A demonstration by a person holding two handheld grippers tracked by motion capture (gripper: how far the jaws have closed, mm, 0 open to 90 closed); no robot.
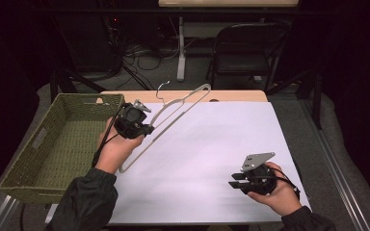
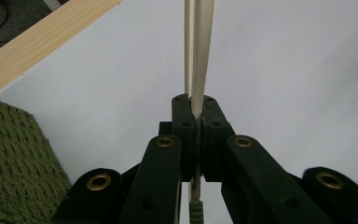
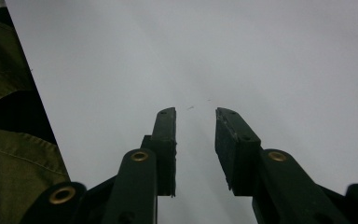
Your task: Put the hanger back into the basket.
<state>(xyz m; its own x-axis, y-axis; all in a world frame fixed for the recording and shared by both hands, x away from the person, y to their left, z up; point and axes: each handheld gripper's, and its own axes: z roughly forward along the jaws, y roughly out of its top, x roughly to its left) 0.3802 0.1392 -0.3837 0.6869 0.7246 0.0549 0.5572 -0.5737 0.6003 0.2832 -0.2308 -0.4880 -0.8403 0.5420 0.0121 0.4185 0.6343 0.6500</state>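
Note:
A pale plastic clothes hanger [image 1: 183, 103] with a metal hook is lifted at a slant over the left part of the white table cover [image 1: 212, 144]. My left gripper [image 1: 149, 129] is shut on one of its thin bars. In the left gripper view the bar [image 2: 199, 56] runs straight up from between the closed jaws of that gripper [image 2: 196, 109]. My right gripper [image 1: 234, 180] rests low near the table's front right corner. Its jaws point left. In its own view the right gripper [image 3: 196, 114] stands open with only white surface between the fingers.
A green woven basket [image 1: 89, 97] stands at the table's left side, close to my left hand, and its wall [image 2: 14, 158] is visible in the left gripper view. A wooden table edge [image 2: 42, 37] runs behind the cover. A black chair [image 1: 248, 48] stands beyond the table.

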